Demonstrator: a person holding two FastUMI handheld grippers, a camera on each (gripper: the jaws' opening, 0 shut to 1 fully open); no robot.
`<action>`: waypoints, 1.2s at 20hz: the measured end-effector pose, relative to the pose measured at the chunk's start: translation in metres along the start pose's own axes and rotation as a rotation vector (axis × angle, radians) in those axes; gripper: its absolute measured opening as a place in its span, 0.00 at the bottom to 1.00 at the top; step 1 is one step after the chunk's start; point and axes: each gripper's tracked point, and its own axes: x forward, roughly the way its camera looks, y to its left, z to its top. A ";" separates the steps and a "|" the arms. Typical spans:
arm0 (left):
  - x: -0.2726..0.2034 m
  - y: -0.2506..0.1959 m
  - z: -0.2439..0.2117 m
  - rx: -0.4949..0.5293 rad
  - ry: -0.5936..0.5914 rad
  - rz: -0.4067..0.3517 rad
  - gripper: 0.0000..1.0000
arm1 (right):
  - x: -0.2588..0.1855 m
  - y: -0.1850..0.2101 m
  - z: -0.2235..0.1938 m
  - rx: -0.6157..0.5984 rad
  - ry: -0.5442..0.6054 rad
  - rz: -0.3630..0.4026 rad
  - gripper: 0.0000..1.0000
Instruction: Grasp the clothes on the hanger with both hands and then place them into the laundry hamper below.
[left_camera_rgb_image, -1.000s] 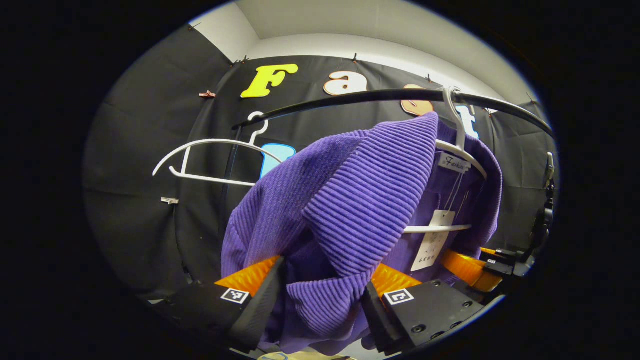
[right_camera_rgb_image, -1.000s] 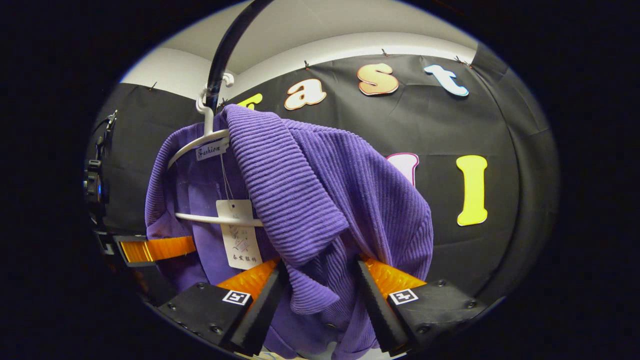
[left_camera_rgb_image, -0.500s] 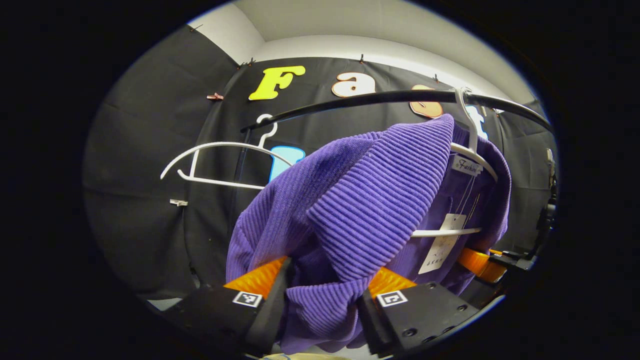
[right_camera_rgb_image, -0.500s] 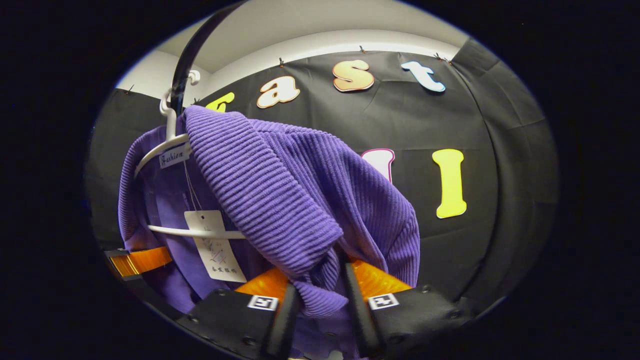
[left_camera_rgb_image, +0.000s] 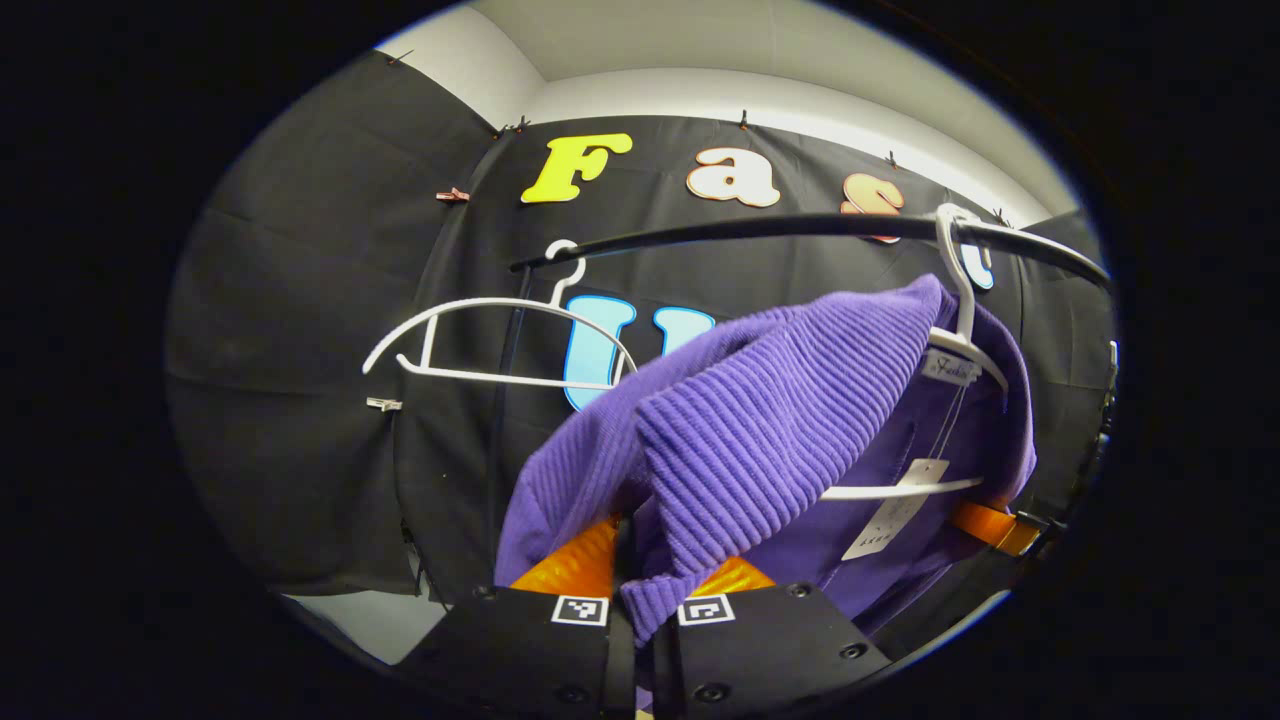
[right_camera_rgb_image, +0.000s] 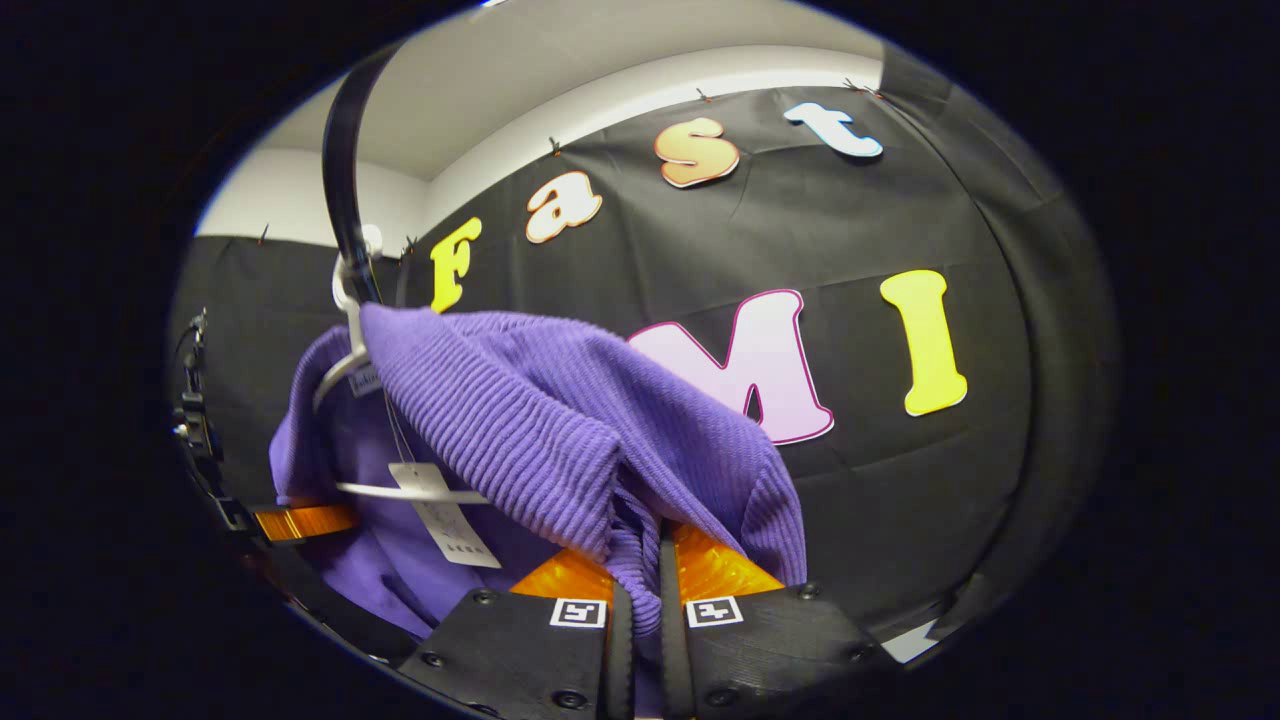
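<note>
Here, left claw (left_camera_rgb_image: 643, 612) pinching purple sweater (left_camera_rgb_image: 760, 440), right claw (right_camera_rgb_image: 640, 610) likewise

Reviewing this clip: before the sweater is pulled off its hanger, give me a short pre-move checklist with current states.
1. Left gripper jaws closed on the purple sweater: ok.
2. Right gripper jaws closed on the sweater: ok.
3. Sweater free of its white hanger: not ok, it hangs there.
4. Hanger hooked on the black rail: ok.
5. Empty hanger apart from the sweater: ok.
6. Hamper position below: cannot tell.
</note>
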 end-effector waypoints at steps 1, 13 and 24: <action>-0.006 0.007 0.010 0.009 -0.018 0.011 0.10 | -0.007 0.001 0.002 -0.005 -0.005 0.014 0.14; -0.039 0.007 0.021 0.070 0.111 -0.134 0.09 | -0.034 0.014 0.007 0.024 0.048 0.157 0.14; -0.057 -0.006 0.037 0.037 0.173 -0.232 0.11 | -0.070 0.029 0.024 0.062 0.069 0.243 0.14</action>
